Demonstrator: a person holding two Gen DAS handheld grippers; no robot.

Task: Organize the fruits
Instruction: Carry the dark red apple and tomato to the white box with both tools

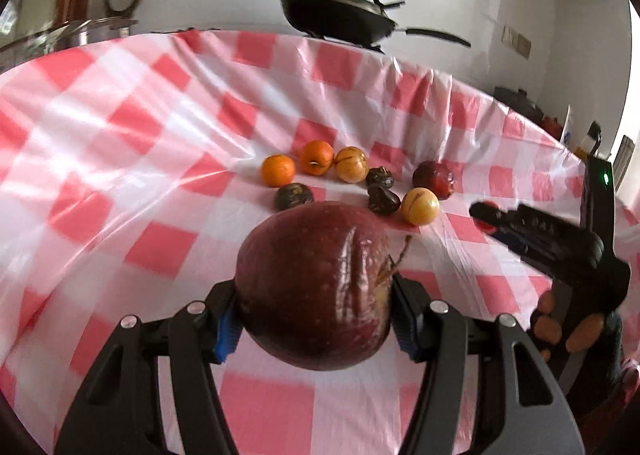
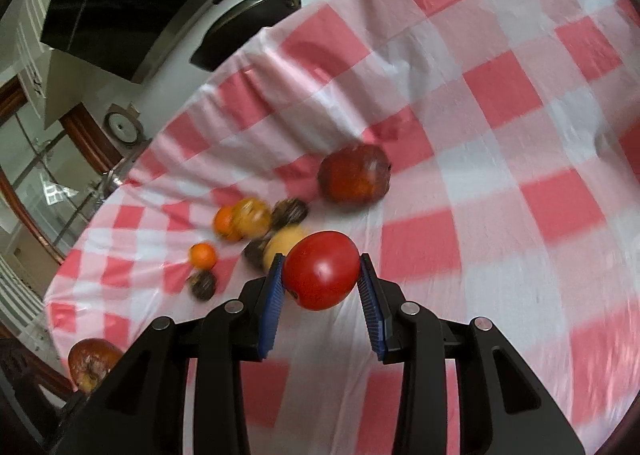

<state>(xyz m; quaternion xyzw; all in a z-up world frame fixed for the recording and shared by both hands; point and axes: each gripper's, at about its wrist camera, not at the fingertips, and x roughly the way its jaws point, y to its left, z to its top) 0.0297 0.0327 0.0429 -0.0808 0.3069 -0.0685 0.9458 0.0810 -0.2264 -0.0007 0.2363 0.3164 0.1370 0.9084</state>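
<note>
L gripper is clamped on a big dark-red apple, blue pads pressing both sides, stem poking out to the right, the fruit carried above the red-and-white check tablecloth. R gripper is clamped on a bright red tomato, also held up off the cloth.

Ahead of the L gripper, mid-table, sits the cluster: 2 oranges side by side at the left, a yellow fruit just beside them, a 2nd yellow one nearer the camera on the right, 3 dark wrinkled fruits scattered between. A 2nd red apple rests at the right end of the group, just beside that yellow one.

From the L view the R gripper shows at the right edge w/ a hand on its grip. Beyond the table's far edge, a black wok stands by the wall. Both views are a bit blurred.
</note>
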